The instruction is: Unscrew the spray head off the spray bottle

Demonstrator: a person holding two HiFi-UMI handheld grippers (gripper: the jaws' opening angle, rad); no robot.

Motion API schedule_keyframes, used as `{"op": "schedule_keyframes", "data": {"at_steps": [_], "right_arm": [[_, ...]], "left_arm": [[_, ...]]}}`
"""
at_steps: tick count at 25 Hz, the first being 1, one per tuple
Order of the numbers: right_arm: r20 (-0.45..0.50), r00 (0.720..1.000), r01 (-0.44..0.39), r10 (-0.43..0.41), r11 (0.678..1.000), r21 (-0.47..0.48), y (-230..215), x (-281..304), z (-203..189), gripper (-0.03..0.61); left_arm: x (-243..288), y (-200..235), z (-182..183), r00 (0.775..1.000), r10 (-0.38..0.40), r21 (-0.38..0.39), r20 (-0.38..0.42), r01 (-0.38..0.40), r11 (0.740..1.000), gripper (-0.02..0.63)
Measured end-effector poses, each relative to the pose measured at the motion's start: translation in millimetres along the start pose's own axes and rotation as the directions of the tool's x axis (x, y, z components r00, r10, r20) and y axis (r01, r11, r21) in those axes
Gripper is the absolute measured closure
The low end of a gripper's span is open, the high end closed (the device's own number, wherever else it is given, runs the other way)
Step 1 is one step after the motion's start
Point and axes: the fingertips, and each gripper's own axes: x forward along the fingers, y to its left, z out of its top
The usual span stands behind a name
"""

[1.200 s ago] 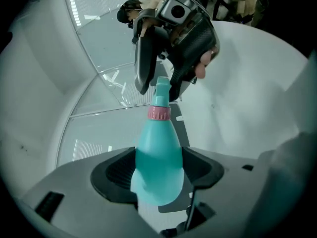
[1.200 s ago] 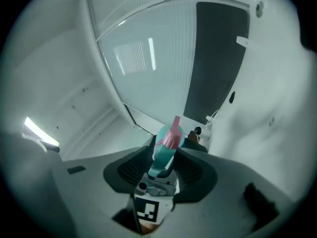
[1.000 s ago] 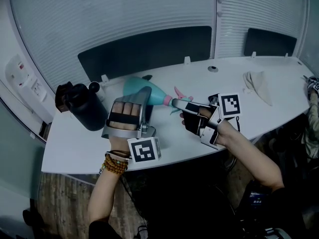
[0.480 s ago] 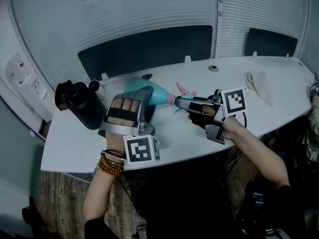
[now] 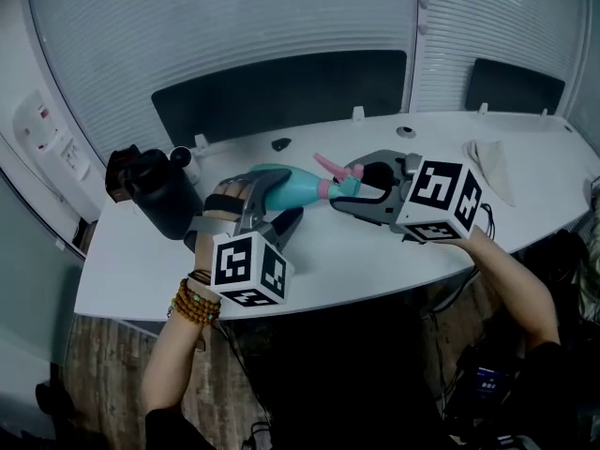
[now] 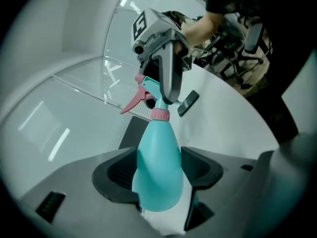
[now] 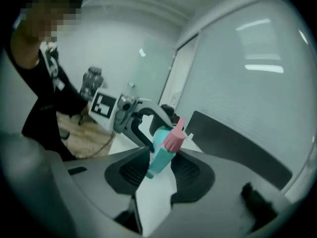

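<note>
Here we go: the spray bottle [image 5: 281, 187] is up off the desk [image 5: 375, 265], lying near level in the middle of the head view and strung between the two claws. On the fat teal belly the left claw [image 6: 158, 175] is clamped with a pad on either flank, its jaws having just nipped in a touch. Over at the other end the right claw [image 7: 161, 162] has the spray head [image 7: 163, 150] pinched between its pads, and those jaws too have just been closing. This looks like thin, light plastic, smooth and tapering. I'd expect it to slide out of a loose grip and dent under a hard one, so that wide belly is the sensible hold. The head seems stiffer and is best taken on its teal block close by the pink collar [image 6: 159, 114], not the slim pink trigger [image 6: 132, 102], which would likely flex. How much liquid is inside, I can't tell. The desk is white and smooth, with a black flask [image 5: 159, 195] at left and a folded cloth [image 5: 492, 162] at far right. A pale ribbed wall [image 5: 234, 26] with dark panels [image 5: 281, 92] fills the top of the frame.
</note>
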Motion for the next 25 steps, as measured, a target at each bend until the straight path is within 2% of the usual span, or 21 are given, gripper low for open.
{"op": "schedule_keyframes", "data": {"at_steps": [1,3,4,5,6,8,9,12,13,14,15,16,17,18,20,22,25], "right_arm": [[-0.048,0.999,0.001,-0.006,0.994,-0.107,4,1,1,0.443],[-0.134,0.991,-0.026,-0.015,0.954,-0.297,13,1,1,0.443],[-0.179,0.984,-0.053,-0.02,0.918,-0.393,18,0,-2,0.443],[-0.227,0.973,-0.088,-0.029,0.867,-0.49,25,-1,-5,0.443],[-0.27,0.962,-0.128,-0.043,0.803,-0.583,31,-2,-9,0.446],[-0.315,0.945,-0.188,-0.09,0.64,-0.745,43,-5,-12,0.451],[-0.313,0.941,-0.198,-0.128,0.541,-0.817,48,-6,-11,0.456],[-0.232,0.937,-0.182,-0.262,0.202,-0.962,53,-4,-4,0.471],[-0.206,0.934,-0.18,-0.291,0.112,-0.977,53,-4,-3,0.474],[-0.188,0.932,-0.183,-0.31,0.044,-0.982,53,-4,-4,0.474],[-0.176,0.93,-0.187,-0.324,-0.003,-0.982,53,-5,-6,0.477],[-0.168,0.928,-0.189,-0.334,-0.033,-0.981,52,-6,-7,0.477],[-0.161,0.926,-0.188,-0.341,-0.046,-0.981,50,-7,-8,0.477],[-0.153,0.925,-0.179,-0.347,-0.046,-0.983,47,-8,-9,0.476],[-0.129,0.927,-0.143,-0.353,-0.015,-0.99,40,-9,-7,0.476],[-0.092,0.931,-0.088,-0.353,0.026,-0.996,32,-11,-2,0.476],[-0.041,0.922,-0.02,-0.386,0.059,-0.998,19,-19,8,0.474]], "left_arm": [[-2,-3,0,0.999,-0.044,-0.035,0.021,0.045,0.998,0.33],[-7,-10,3,0.988,-0.133,-0.091,0.073,0.14,0.986,0.33],[-11,-14,5,0.978,-0.183,-0.111,0.102,0.194,0.975,0.33],[-15,-20,8,0.963,-0.235,-0.129,0.135,0.252,0.959,0.33],[-20,-25,10,0.944,-0.284,-0.145,0.171,0.309,0.94,0.33],[-29,-33,14,0.9,-0.363,-0.173,0.242,0.408,0.897,0.33],[-32,-35,15,0.878,-0.392,-0.187,0.273,0.448,0.874,0.33],[-40,-39,16,0.81,-0.461,-0.245,0.362,0.559,0.792,0.33],[-41,-41,16,0.782,-0.481,-0.268,0.396,0.6,0.754,0.33],[-43,-43,16,0.753,-0.498,-0.289,0.431,0.638,0.714,0.331],[-44,-44,17,0.726,-0.507,-0.306,0.464,0.669,0.677,0.331],[-45,-44,17,0.706,-0.507,-0.321,0.495,0.69,0.649,0.331],[-45,-42,18,0.694,-0.498,-0.335,0.52,0.702,0.628,0.331],[-45,-39,18,0.689,-0.482,-0.35,0.541,0.705,0.616,0.331],[-44,-33,17,0.699,-0.44,-0.377,0.564,0.692,0.616,0.331],[-41,-27,16,0.714,-0.402,-0.394,0.574,0.671,0.628,0.331],[-39,-20,12,0.724,-0.361,-0.412,0.588,0.652,0.637,0.333]]}}
